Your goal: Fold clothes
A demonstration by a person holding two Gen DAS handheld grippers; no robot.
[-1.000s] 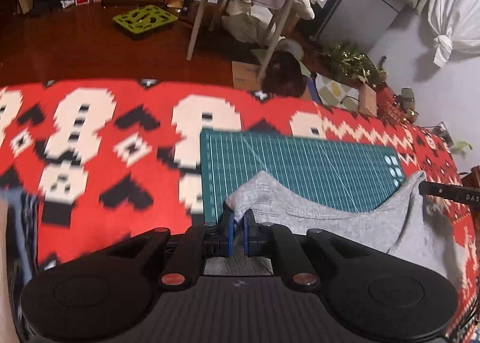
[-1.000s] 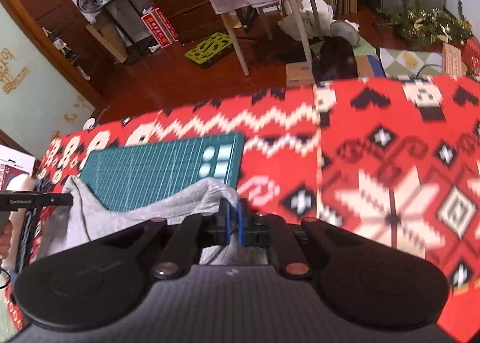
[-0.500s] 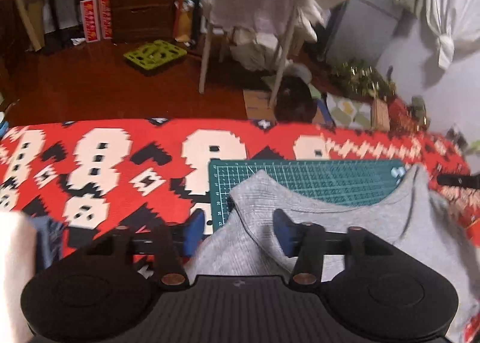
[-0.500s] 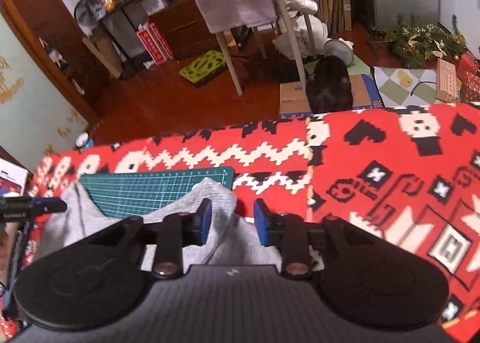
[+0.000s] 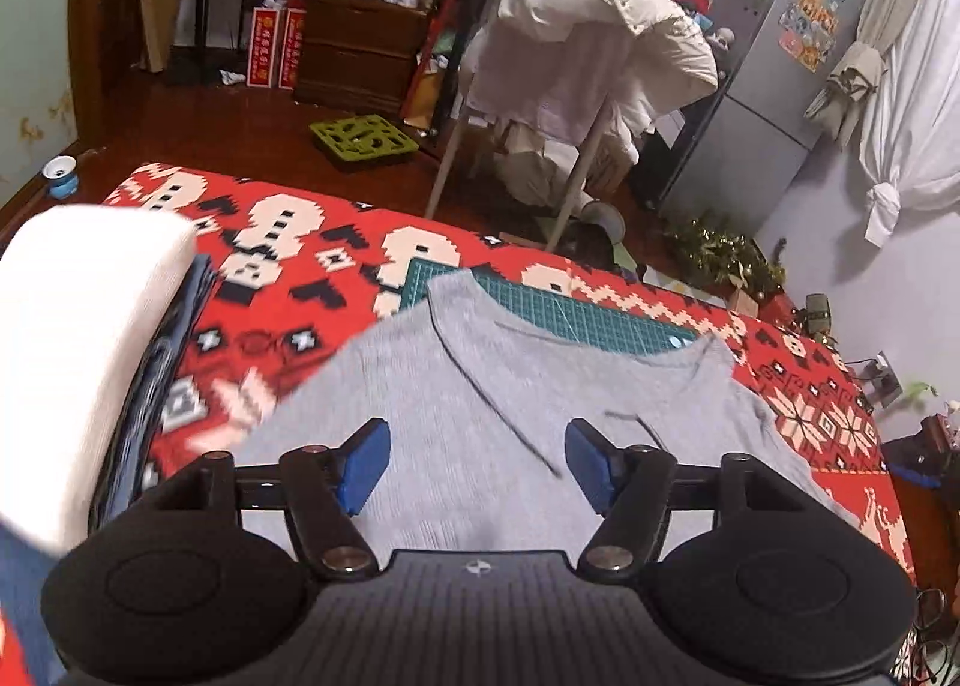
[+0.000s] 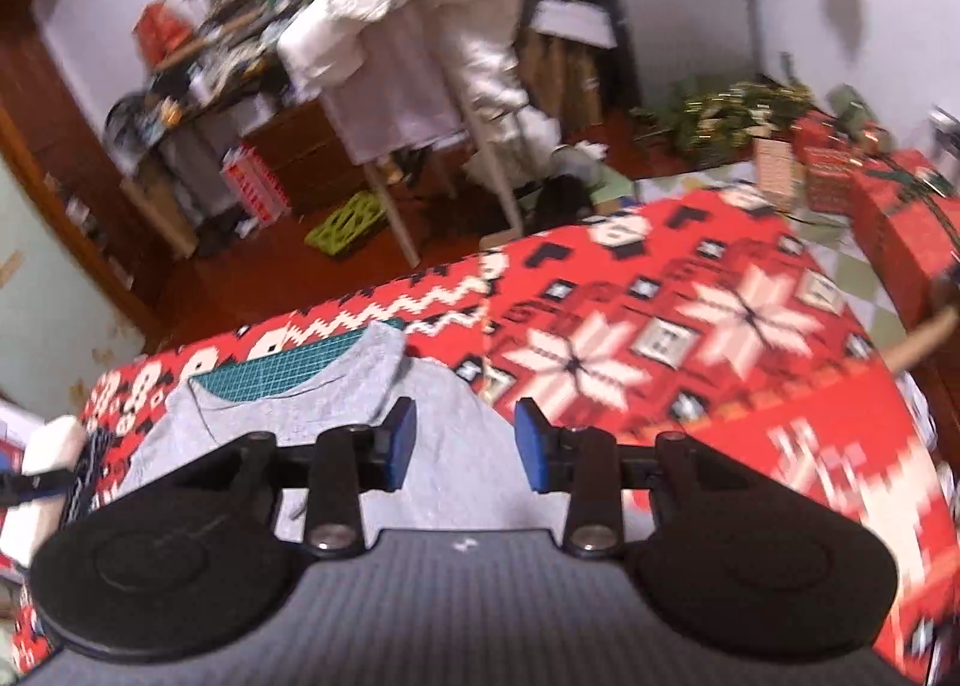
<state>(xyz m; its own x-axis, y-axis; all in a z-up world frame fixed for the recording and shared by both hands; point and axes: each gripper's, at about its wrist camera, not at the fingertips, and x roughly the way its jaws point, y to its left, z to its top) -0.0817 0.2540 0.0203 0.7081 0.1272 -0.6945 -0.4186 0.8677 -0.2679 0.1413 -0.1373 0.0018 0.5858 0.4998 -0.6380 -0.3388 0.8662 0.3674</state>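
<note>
A grey knit garment (image 5: 540, 386) lies spread on a green cutting mat (image 5: 576, 320), its neckline toward the far side. My left gripper (image 5: 477, 461) hovers above the garment's near half. Its jaws are opening and nothing is between the blue pads (image 5: 363, 458). In the right wrist view the same grey garment (image 6: 288, 416) covers most of the green mat (image 6: 270, 380). My right gripper (image 6: 468, 443) hangs over the garment's right edge. Its jaws are also opening and hold nothing.
A red patterned blanket (image 5: 288, 242) covers the work surface. A stack of folded clothes (image 5: 78, 338), white on top of blue, sits at the left. Beyond the surface stand a drying rack with white garments (image 5: 576, 56) and a grey fridge (image 5: 768, 86).
Both grippers were shut on the grey garment's edge a second ago. They have let go, opened and drawn back and up. The garment now lies flat over the mat.
</note>
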